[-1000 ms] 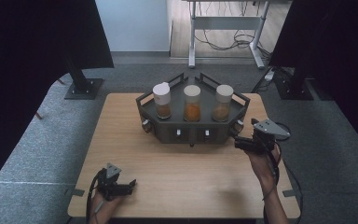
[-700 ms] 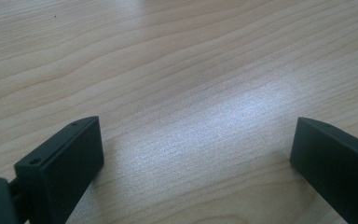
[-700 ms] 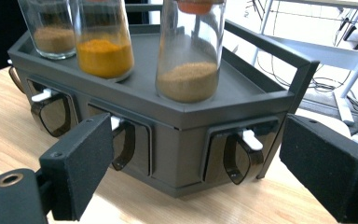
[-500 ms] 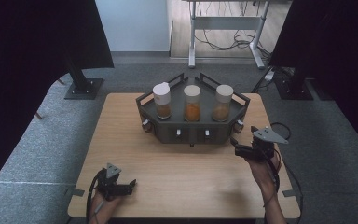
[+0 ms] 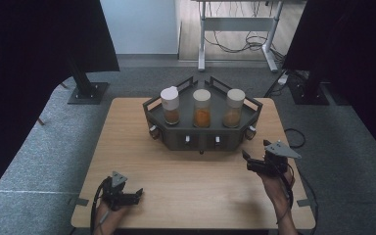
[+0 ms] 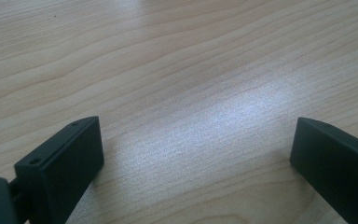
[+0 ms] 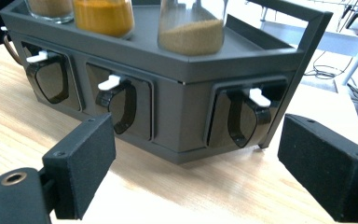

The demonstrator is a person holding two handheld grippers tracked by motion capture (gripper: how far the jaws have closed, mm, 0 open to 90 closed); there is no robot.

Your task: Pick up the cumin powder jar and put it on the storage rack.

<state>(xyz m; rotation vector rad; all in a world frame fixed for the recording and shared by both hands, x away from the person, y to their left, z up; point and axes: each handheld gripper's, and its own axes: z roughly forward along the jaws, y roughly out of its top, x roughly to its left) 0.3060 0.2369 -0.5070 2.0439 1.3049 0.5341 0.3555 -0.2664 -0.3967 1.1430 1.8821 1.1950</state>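
Observation:
A dark grey six-sided rack (image 5: 203, 138) stands at the back middle of the wooden table (image 5: 127, 142). It carries three white-capped jars: brown powder (image 5: 170, 105), orange powder (image 5: 201, 108) and tan powder (image 5: 234, 107). In the right gripper view its front panels (image 7: 168, 112) show dark curved handles with white tabs (image 7: 109, 82). My right gripper (image 5: 247, 160) hovers low off the rack's right front corner and points at it. Its jaws are open with nothing between them, and they have just been closing a little. My left gripper (image 5: 138, 195) rests open on bare wood near the front left edge.
Black stands (image 5: 85, 90) and dark curtains flank the table on grey carpet. A white desk frame with cables (image 5: 235, 29) is behind. Bare wood lies between the two grippers and in front of the rack.
My right gripper has sunk toward the table and drawn slightly nearer to the front edge. The left gripper and the rack have stayed put.

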